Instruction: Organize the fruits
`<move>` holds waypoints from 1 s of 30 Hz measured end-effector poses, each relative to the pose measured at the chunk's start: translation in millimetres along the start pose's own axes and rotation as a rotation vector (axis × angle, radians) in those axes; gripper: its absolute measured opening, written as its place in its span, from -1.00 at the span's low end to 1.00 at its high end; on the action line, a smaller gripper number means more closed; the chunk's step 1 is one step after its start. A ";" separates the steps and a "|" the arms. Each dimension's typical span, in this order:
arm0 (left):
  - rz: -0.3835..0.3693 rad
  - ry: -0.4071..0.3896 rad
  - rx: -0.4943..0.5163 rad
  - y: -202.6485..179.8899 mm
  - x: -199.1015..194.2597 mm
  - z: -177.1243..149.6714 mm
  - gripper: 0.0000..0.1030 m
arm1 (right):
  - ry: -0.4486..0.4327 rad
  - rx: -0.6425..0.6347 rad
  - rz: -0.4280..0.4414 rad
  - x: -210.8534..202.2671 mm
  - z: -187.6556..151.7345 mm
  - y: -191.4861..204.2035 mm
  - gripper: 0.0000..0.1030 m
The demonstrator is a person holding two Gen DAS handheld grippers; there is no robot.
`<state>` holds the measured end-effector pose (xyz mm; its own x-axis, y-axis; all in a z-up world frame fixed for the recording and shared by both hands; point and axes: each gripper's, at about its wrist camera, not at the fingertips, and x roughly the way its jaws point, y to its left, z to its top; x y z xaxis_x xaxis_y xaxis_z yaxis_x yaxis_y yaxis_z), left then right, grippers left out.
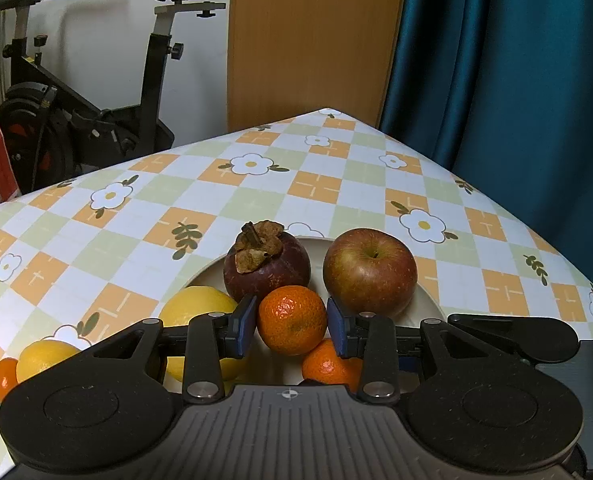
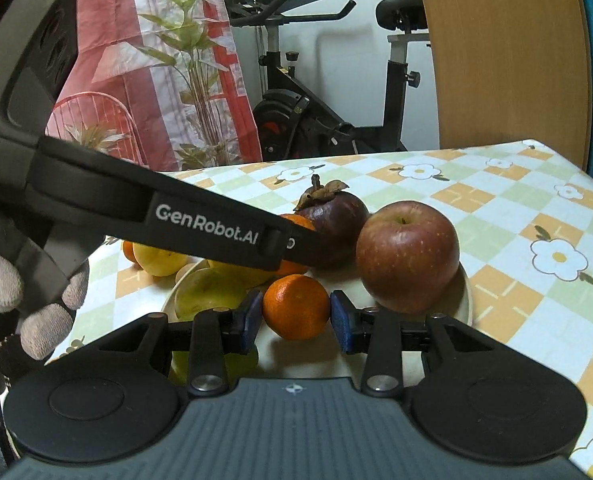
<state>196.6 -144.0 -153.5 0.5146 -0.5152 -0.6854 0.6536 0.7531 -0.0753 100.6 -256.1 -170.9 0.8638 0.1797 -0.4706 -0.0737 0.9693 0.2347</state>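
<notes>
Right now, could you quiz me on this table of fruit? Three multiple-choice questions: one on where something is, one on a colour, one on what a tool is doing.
1. Where is the apple?
A. On the plate
B. On the floor
C. Between a tool's pads

2. What colour is the fruit with the dry leafy cap?
A. Green
B. Dark purple
C. Yellow

3. What is the right gripper doing?
A. Standing open on nothing
B. Gripping a lemon
C. Closed on a tangerine

Answers: 1 A, it rests on the plate's right side; 2 B, its skin is dark purple; 3 C, both blue pads press the tangerine's sides.
</notes>
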 end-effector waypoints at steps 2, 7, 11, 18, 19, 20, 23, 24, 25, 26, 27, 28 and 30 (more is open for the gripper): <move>0.001 0.000 0.005 -0.7 -0.4 -0.4 -0.21 | 0.000 0.003 0.002 -0.3 0.0 0.2 -0.22; -0.011 0.009 0.000 0.4 -0.5 0.3 -0.14 | -0.003 -0.007 -0.001 -1.1 -0.2 0.8 -0.19; -0.003 -0.006 0.013 -3.7 -4.8 -1.3 -0.05 | -0.005 -0.008 -0.008 -1.3 -0.2 1.7 -0.17; 0.009 -0.059 0.009 -4.8 -19.8 -3.0 0.14 | -0.053 -0.008 -0.016 -8.5 -1.7 1.2 0.15; 0.010 -0.067 0.007 -4.5 -22.3 -3.0 0.15 | -0.055 -0.007 -0.018 -8.8 -1.3 1.0 0.15; 0.010 -0.074 0.004 -4.0 -24.8 -2.8 0.15 | -0.056 -0.005 -0.020 -8.8 -1.3 0.8 0.15; 0.016 -0.095 -0.004 -1.9 -32.2 -3.2 0.16 | -0.065 -0.007 -0.023 -10.4 -1.4 0.9 0.21; 0.020 -0.101 -0.008 -0.9 -34.5 -3.6 0.16 | -0.071 -0.008 -0.025 -11.2 -1.6 1.0 0.26; 0.024 -0.107 -0.014 0.4 -36.9 -4.0 0.16 | -0.076 -0.009 -0.026 -12.1 -1.8 1.3 0.27; 0.028 -0.113 -0.022 2.2 -39.6 -4.7 0.16 | -0.081 -0.010 -0.026 -12.8 -2.2 1.6 0.27; 0.030 -0.119 -0.030 3.8 -42.3 -5.5 0.16 | -0.084 -0.011 -0.027 -13.4 -2.3 2.0 0.27; 0.034 -0.125 -0.038 5.3 -45.0 -6.1 0.16 | -0.086 -0.012 -0.027 -14.1 -2.5 1.7 0.27; 0.047 -0.138 -0.057 9.1 -51.2 -7.7 0.16 | -0.093 -0.013 -0.026 -15.4 -2.9 1.8 0.31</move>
<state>172.0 -107.6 -124.7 0.6176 -0.5275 -0.5833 0.5965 0.7976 -0.0898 85.7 -256.6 -165.7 0.9081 0.1383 -0.3951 -0.0562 0.9756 0.2123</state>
